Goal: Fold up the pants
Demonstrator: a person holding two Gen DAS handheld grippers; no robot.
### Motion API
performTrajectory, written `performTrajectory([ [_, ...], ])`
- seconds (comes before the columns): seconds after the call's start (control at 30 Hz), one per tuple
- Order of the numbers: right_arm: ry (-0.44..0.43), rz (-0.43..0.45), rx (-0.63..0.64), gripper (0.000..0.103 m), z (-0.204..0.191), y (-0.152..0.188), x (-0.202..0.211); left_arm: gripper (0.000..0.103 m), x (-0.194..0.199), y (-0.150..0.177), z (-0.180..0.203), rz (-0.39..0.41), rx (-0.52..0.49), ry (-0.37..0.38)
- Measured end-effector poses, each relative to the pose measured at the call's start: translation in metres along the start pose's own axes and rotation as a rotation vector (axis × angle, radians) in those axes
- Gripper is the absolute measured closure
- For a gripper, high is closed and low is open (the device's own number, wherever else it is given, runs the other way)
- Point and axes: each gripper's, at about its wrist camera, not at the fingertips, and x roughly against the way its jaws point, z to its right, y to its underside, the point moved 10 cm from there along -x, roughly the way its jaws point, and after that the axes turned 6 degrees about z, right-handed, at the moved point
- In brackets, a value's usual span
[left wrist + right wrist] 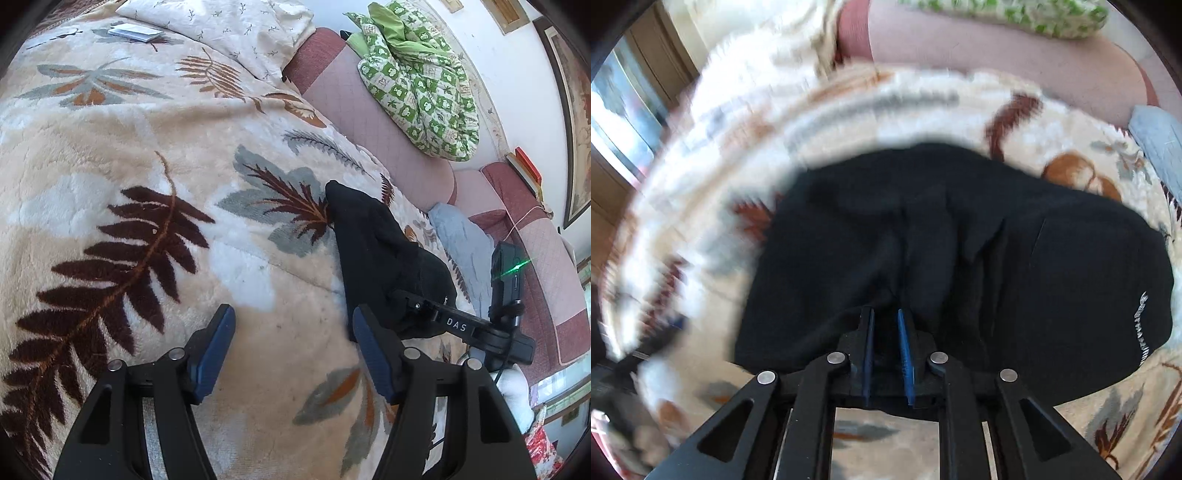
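Currently: black pants point(960, 258) bunched on leaf-pattern blanket point(147, 184), partly folded, not yet neat | right gripper point(886, 325) nearly closed, pinching pants' near edge | left gripper point(291, 325) open, empty, beside pants | final folds remaining, judged.

A home bedroom: leaf-patterned plush blanket point(147, 166), pillow point(236, 33), quilted pink headboard point(369, 122), crumpled green quilt point(424, 85).
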Motion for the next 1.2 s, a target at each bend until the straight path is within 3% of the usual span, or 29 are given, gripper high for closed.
performTrajectory([
  [0.13, -0.025, 0.057, -0.038, 0.088, 0.006, -0.005, 0.027, 0.037, 0.001, 0.002, 0.003, 0.003, -0.013, 0.001],
  [0.2, 0.044, 0.145, -0.004, 0.087, 0.016, -0.006, 0.055, 0.037, 0.000, 0.004, 0.005, 0.008, -0.031, -0.007],
  [0.27, 0.148, 0.235, 0.017, 0.077, 0.035, -0.001, 0.084, 0.036, 0.000, 0.006, 0.006, 0.013, -0.059, -0.021],
  [0.3, 0.188, 0.277, 0.001, 0.054, 0.048, 0.005, 0.096, 0.036, 0.000, 0.007, 0.009, 0.015, -0.077, -0.030],
  [0.33, 0.211, 0.307, -0.034, 0.021, 0.065, 0.012, 0.105, 0.036, 0.001, 0.009, 0.012, 0.014, -0.092, -0.031],
  [0.37, 0.214, 0.322, -0.095, 0.012, 0.085, 0.021, 0.111, 0.036, 0.001, 0.011, 0.016, 0.006, -0.101, -0.021],
  [0.43, 0.179, 0.265, -0.239, 0.019, 0.123, 0.044, 0.106, 0.036, 0.003, 0.015, 0.026, -0.011, -0.119, 0.002],
  [0.5, 0.141, 0.215, -0.390, 0.040, 0.162, 0.064, 0.098, 0.036, 0.006, 0.016, 0.037, -0.015, -0.159, -0.023],
  [0.53, 0.136, 0.211, -0.436, 0.046, 0.176, 0.071, 0.096, 0.036, 0.007, 0.016, 0.047, -0.016, -0.188, -0.025],
  [0.73, 0.085, 0.308, -0.607, 0.047, 0.230, 0.078, 0.092, 0.036, -0.020, 0.002, 0.127, -0.058, -0.392, -0.024],
  [0.87, 0.004, 0.327, -0.646, 0.046, 0.233, 0.071, 0.087, 0.036, -0.071, -0.008, 0.202, -0.118, -0.506, 0.022],
  [1.07, 0.000, 0.300, -0.685, 0.045, 0.244, 0.058, 0.071, 0.036, -0.165, -0.005, 0.307, -0.212, -0.646, 0.062],
  [1.2, -0.009, 0.309, -0.678, 0.045, 0.243, 0.056, 0.066, 0.036, -0.228, 0.007, 0.351, -0.290, -0.680, 0.068],
])
